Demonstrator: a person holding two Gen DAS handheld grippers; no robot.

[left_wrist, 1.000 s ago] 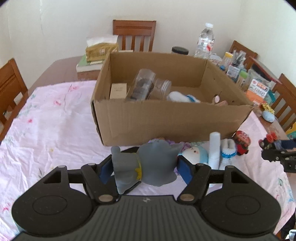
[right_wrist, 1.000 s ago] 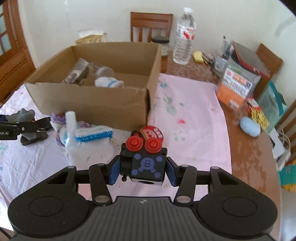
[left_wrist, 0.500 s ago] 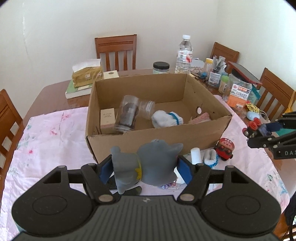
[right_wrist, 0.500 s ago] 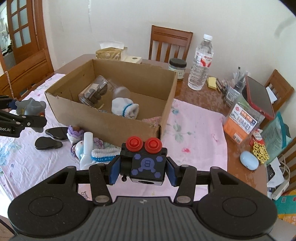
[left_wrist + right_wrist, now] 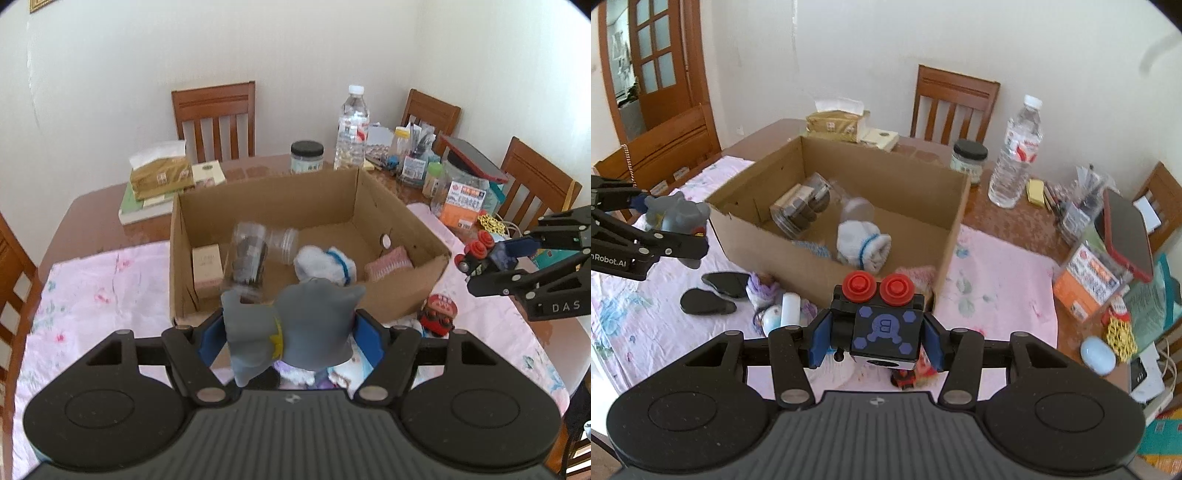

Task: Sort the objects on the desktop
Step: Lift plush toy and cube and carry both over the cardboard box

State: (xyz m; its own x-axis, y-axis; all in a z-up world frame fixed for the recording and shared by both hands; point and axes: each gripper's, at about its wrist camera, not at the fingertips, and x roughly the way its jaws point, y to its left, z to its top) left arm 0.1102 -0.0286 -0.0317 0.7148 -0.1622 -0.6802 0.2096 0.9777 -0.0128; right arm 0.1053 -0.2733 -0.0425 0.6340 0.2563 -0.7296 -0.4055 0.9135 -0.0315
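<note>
A: What does each gripper carry?
B: The left gripper (image 5: 290,332) is clamped on a grey soft toy (image 5: 295,328), held in the air near the near wall of the cardboard box (image 5: 303,295). The right gripper (image 5: 875,338) is closed on a black toy block (image 5: 884,330) with two red round knobs and a purple "B" emblem, also held clear of the pink floral tablecloth (image 5: 997,291).

A: What writing can be read?
B: "DAS" on the right gripper's arm in the left view, "nRobot.AI" on the left gripper's arm in the right view. Labels on the water bottle (image 5: 352,129) and the orange packet (image 5: 463,206) are too small to read.

A: What lies in the box?
B: A clear jar (image 5: 249,254), a white sock with a blue stripe (image 5: 862,245), a small beige carton (image 5: 207,269) and a pink knitted piece (image 5: 388,262)
</note>
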